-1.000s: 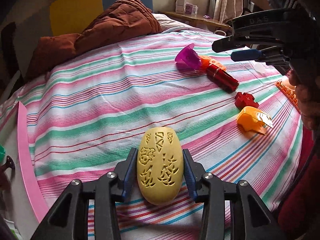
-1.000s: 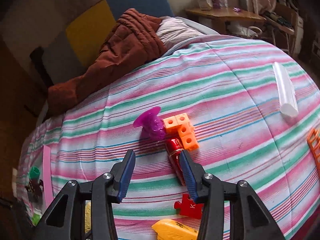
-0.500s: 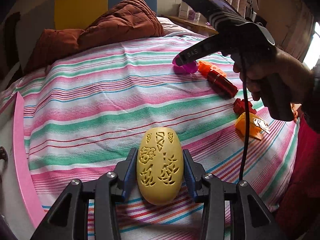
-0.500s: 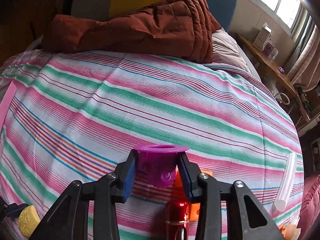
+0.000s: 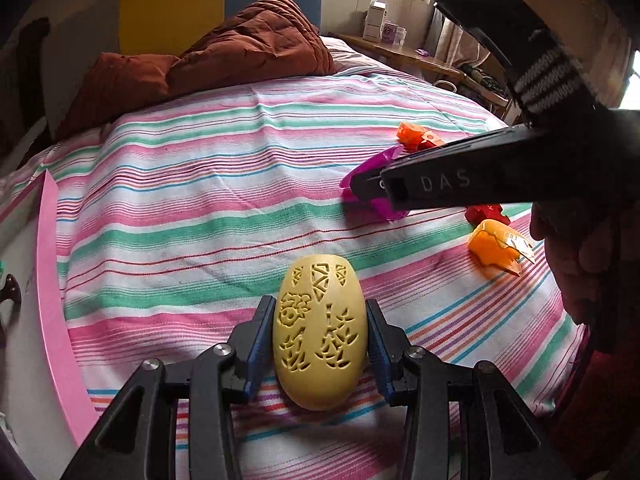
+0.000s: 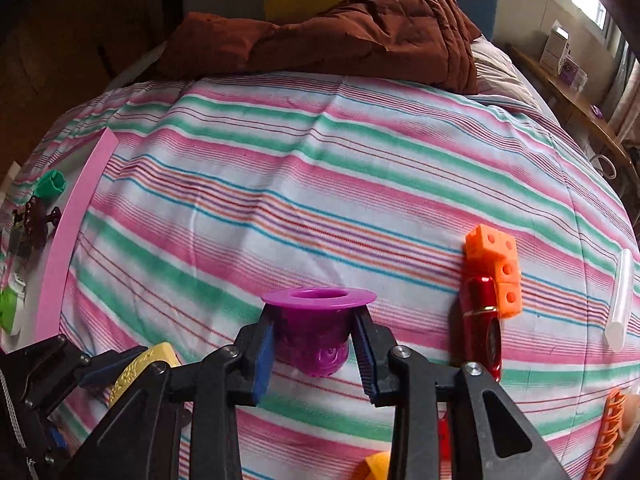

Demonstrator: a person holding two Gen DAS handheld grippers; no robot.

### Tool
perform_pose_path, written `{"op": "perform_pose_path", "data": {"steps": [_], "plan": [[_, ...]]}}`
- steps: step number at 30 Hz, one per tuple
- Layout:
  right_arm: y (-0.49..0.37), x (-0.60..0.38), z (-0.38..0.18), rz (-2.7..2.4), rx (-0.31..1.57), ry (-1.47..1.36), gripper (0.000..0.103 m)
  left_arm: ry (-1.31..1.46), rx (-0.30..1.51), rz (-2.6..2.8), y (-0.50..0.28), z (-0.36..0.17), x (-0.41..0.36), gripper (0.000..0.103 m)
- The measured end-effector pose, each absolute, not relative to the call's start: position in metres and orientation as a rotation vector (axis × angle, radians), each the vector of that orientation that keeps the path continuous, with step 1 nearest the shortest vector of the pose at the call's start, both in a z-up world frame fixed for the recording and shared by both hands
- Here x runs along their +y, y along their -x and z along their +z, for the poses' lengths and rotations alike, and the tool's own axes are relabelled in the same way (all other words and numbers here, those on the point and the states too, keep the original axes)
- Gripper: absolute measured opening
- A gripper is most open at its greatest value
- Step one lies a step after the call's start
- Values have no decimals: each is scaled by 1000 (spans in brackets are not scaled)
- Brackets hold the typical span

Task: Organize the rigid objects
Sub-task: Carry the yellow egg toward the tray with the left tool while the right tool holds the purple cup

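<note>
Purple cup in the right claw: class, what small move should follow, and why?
Probably lift it clear of the striped bedspread. The right claw is shut on the purple cup, which sits close to the red cylinder and orange blocks.

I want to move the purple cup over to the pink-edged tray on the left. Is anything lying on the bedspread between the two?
Nothing visible on the striped bedspread between the purple cup, clamped in the right gripper, and the pink-edged tray. The left gripper, holding the yellow carved oval, sits low on that side, nearer the camera.
</note>
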State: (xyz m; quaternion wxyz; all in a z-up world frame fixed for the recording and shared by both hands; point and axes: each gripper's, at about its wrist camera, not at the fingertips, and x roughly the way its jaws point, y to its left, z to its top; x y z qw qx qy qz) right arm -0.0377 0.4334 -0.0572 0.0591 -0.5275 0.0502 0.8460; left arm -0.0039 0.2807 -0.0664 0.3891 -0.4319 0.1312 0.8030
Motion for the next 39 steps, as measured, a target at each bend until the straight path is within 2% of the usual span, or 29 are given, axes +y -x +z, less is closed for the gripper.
{"op": "perform_pose_path", "data": {"steps": [4, 19, 24, 27, 33, 39], "plan": [[38, 429, -67, 2512, 154, 1660, 32, 1118, 318, 2060, -1, -65, 272, 44], [38, 439, -73, 2518, 257, 1602, 33, 1168, 292, 2083, -9, -61, 257, 43], [35, 436, -74, 2536, 214, 1567, 33, 1176, 304, 2099, -11, -60, 255, 44], [37, 439, -75, 2519, 271, 1573, 34, 1183, 306, 2110, -12, -59, 252, 44], [36, 430, -74, 2518, 152, 1575, 34, 1177, 307, 2136, -14, -51, 249, 44], [38, 429, -77, 2541, 109, 1560, 34, 1114, 280, 2169, -20, -27, 240, 44]]}}
